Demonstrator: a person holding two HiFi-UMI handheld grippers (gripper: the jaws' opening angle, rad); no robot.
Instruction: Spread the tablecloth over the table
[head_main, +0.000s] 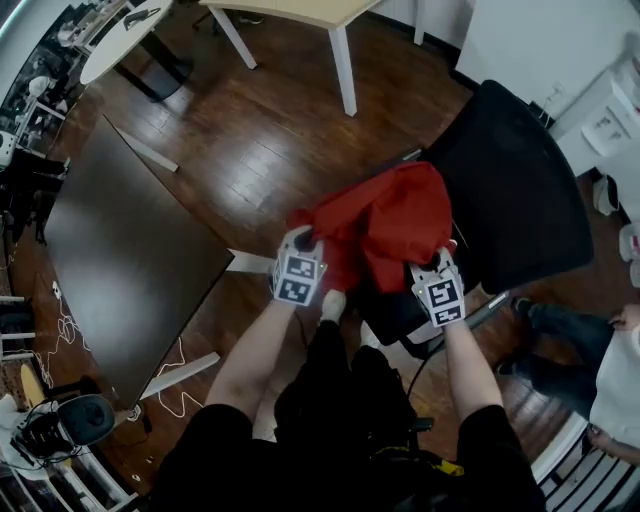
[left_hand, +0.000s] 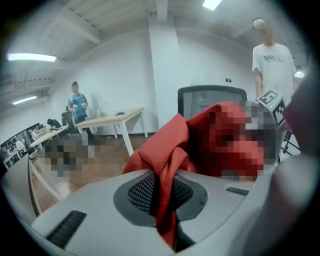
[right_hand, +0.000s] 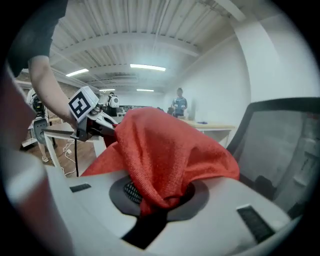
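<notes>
**Arms out, red cloth bunched between both grippers**

Black-sleeved arms reach forward from the bottom of the head view, each hand carrying a gripper.

At far left the dark table stands with nothing spread on its top, well apart from the cloth.

Next comes the left gripper. Its own view shows the jaws pressed together on a thin, twisted fold of the red tablecloth, which runs up out of the pads like a cord.

The tablecloth hangs crumpled between the two grippers, above the black office chair. Whether its lower folds touch the seat I cannot tell.

The right gripper is clamped on a thicker wad of the same fabric, and that bunch keeps its jaws slightly apart.

At the right edge another person's legs show beside the chair.

The step in hand looks like the carry: the cloth is gripped at two places and has not yet been opened. The next move probably calls for turning left toward the table and drawing the grippers apart so the bundle unfolds. The cloth can then be laid across the top.

Neither pinch looks to be on a clean corner, so the fabric may open unevenly or slip from the thin left-hand hold.
</notes>
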